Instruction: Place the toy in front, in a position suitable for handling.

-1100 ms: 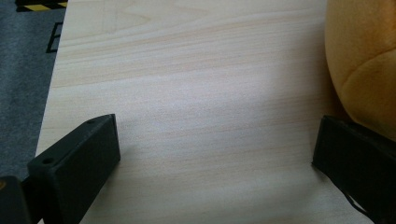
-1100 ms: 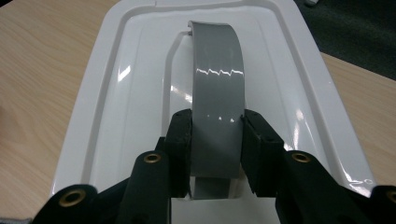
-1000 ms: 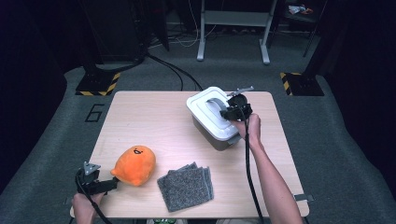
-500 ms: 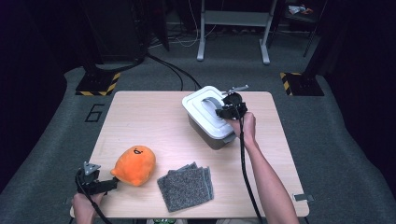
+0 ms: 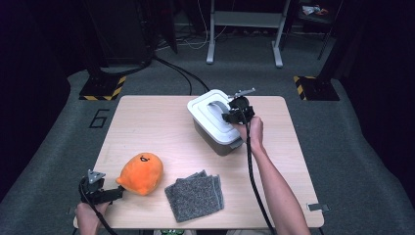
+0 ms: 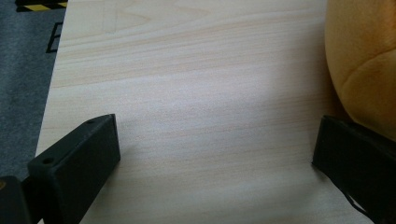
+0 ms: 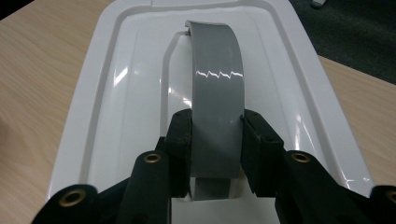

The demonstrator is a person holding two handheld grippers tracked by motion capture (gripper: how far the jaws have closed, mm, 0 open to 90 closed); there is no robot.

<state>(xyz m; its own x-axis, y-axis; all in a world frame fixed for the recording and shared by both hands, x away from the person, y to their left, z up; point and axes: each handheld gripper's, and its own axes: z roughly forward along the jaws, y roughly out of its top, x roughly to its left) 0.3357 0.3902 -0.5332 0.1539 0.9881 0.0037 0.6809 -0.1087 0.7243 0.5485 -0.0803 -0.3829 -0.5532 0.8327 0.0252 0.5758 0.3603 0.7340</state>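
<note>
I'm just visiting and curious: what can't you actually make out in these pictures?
- Inside of the bin: hidden by its white lid, high view.
- Orange plush toy: cut off by the right edge, left gripper view.
- Lower end of the grey handle: covered by the right gripper, shut on it.
- Face on the toy: too small, high view.

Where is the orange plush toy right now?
In the high view, the orange plush toy sits near the table's front left corner, between the left hand-held gripper and the grey felt cloth.
</note>
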